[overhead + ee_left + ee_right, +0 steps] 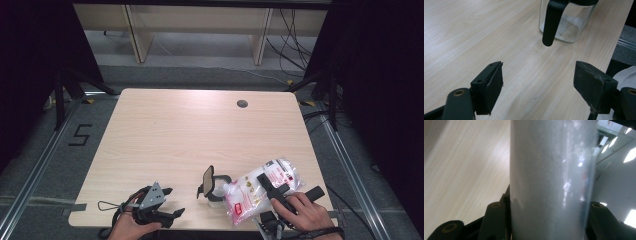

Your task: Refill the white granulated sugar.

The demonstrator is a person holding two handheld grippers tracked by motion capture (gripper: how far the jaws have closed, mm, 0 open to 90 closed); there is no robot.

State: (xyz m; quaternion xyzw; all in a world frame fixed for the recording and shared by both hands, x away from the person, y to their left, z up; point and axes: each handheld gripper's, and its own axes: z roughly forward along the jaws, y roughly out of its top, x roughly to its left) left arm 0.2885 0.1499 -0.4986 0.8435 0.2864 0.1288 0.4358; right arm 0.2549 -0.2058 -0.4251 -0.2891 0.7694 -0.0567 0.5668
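Observation:
A clear plastic bag [257, 190] of white grains with a red label is tilted above the table's front right, its lower corner at the mouth of a glass jar [214, 192]. My right gripper [274, 191] is shut on the bag; in the right gripper view the bag [549, 177] stands between both jaws of my right gripper [547, 217]. The jar's black lid [207, 178] stands flipped up. My left gripper [175, 201] is open near the front left edge, apart from the jar. In the left gripper view my left gripper [539, 75] has bare wood between its jaws and the jar [566, 22] lies ahead.
The light wooden table [200, 130] has a round cable hole [242, 103] at the back right. A thin wire loop [105, 205] lies by the front left corner. The front edge runs just below both hands. Dark stands and cables flank the table on the floor.

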